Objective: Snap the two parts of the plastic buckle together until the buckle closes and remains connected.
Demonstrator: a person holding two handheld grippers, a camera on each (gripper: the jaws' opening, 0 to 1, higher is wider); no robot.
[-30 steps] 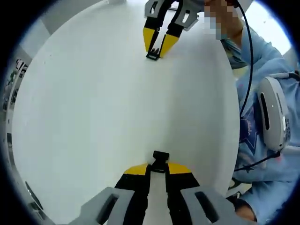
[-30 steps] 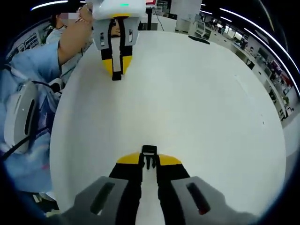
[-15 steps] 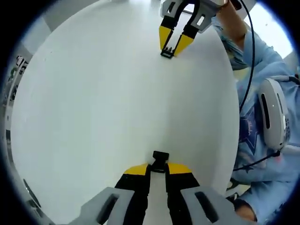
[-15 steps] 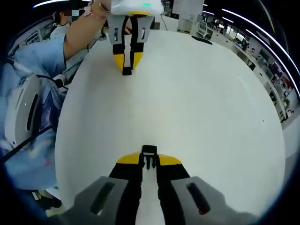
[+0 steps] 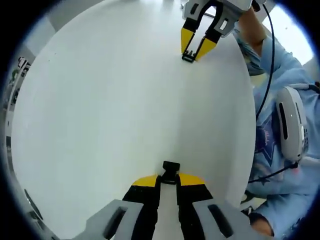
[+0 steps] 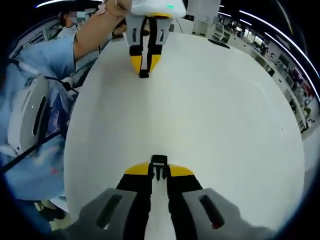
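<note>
Over the white table (image 5: 110,115), each claw's buckle half (image 5: 170,172) (image 6: 158,167) points straight forward.

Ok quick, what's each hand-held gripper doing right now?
Left hand-held gripper: shut on one buckle part.
Right hand-held gripper: shut on the other buckle part.

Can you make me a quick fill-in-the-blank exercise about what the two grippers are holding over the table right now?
1. Each gripper is shut on one black buckle ____.
2. The left gripper and right gripper have fingertips coloured ____.
3. The table below them is ____ in colour.
4. The two buckle parts are still ____, not snapped together.

Missing words: part; yellow; white; apart
</note>
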